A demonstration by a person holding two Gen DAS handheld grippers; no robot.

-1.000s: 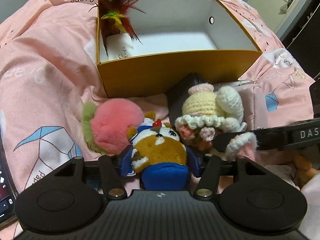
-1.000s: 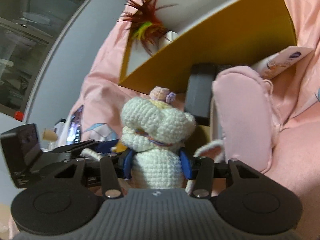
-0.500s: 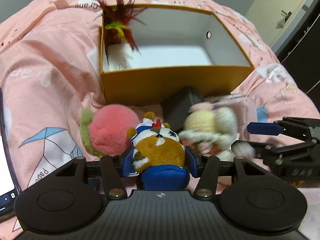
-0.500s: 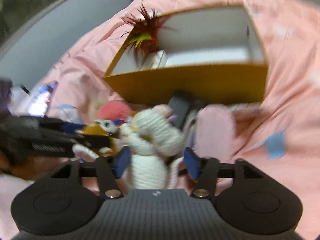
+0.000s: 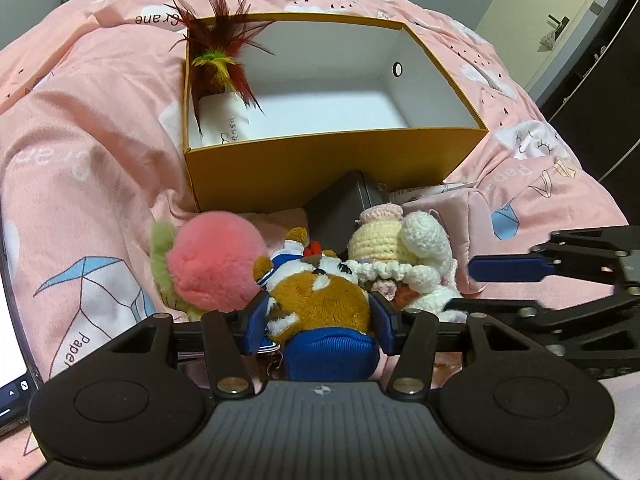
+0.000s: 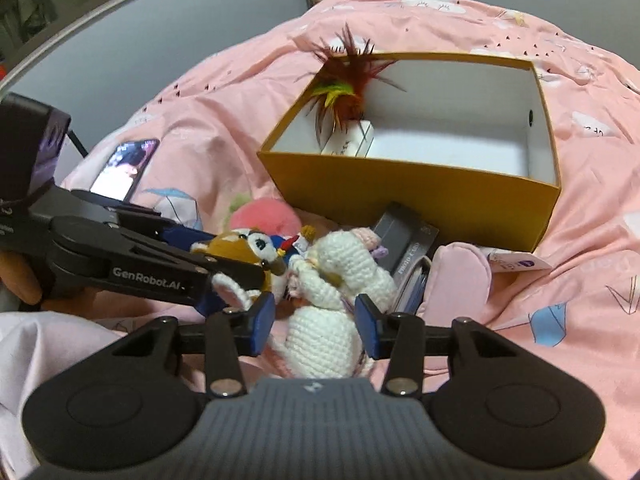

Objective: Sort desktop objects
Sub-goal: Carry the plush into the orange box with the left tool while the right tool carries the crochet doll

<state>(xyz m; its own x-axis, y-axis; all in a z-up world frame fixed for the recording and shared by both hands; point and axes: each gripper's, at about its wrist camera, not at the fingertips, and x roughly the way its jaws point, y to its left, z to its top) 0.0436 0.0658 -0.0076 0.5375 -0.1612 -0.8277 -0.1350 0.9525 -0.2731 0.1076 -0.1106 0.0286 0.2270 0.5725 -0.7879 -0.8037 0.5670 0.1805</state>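
Observation:
My left gripper (image 5: 320,326) is shut on a brown plush toy (image 5: 320,300) with a blue bottom, low over the pink bedding. A white crocheted doll (image 5: 396,248) leans against its right side. In the right wrist view the doll (image 6: 332,272) lies between the blue pads of my right gripper (image 6: 316,320). Those jaws are closing, and a gap still shows beside the left pad. Beyond both toys stands an open yellow box (image 5: 320,168) with a white inside. It holds a red feather toy (image 5: 220,60) and a white card.
A pink pompom (image 5: 212,264) lies left of the brown plush. A dark grey case (image 5: 344,204) and a pink pouch (image 5: 468,216) sit against the box's front wall. A lit phone (image 6: 124,168) rests on the bedding at the left.
The right gripper has risen, rolled level and let go of the crocheted doll, which now rests against the brown plush. The left gripper keeps its hold and has barely moved.

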